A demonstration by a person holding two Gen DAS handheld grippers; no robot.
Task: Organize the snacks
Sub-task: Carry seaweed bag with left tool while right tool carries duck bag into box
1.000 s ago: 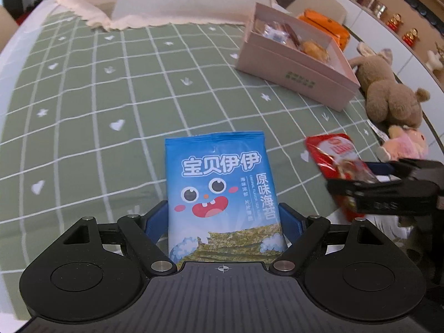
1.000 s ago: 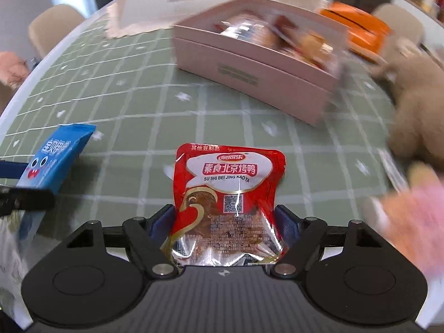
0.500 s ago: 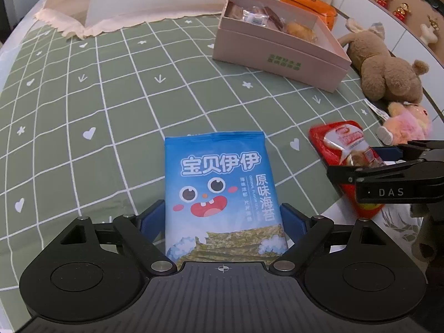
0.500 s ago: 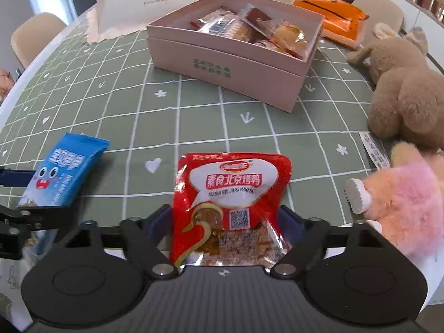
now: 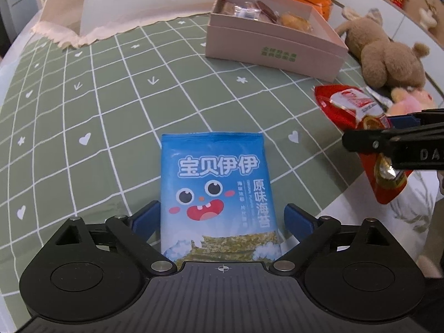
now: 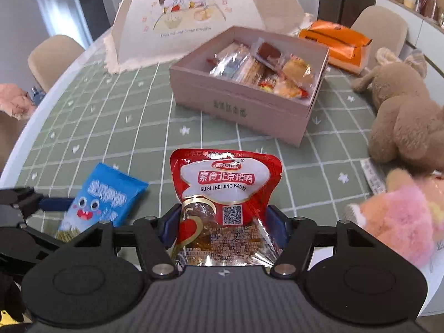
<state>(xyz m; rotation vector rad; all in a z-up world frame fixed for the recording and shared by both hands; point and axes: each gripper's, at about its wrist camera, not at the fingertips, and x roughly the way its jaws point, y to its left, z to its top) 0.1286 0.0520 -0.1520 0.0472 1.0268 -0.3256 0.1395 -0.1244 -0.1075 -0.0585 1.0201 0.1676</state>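
My left gripper is shut on a blue seaweed snack packet and holds it above the green checked tablecloth. My right gripper is shut on a red snack pouch and holds it above the table. A pink open box with several wrapped snacks inside stands ahead of both; it also shows in the left wrist view. The blue packet shows in the right wrist view, and the red pouch in the left wrist view.
A domed food cover stands behind the box. An orange tissue pouch, a brown plush toy and a pink plush toy lie on the right. Chairs surround the table.
Both grippers have risen with their packets and tilted, so the box interior shows more from above. The grips on the packets are unchanged.
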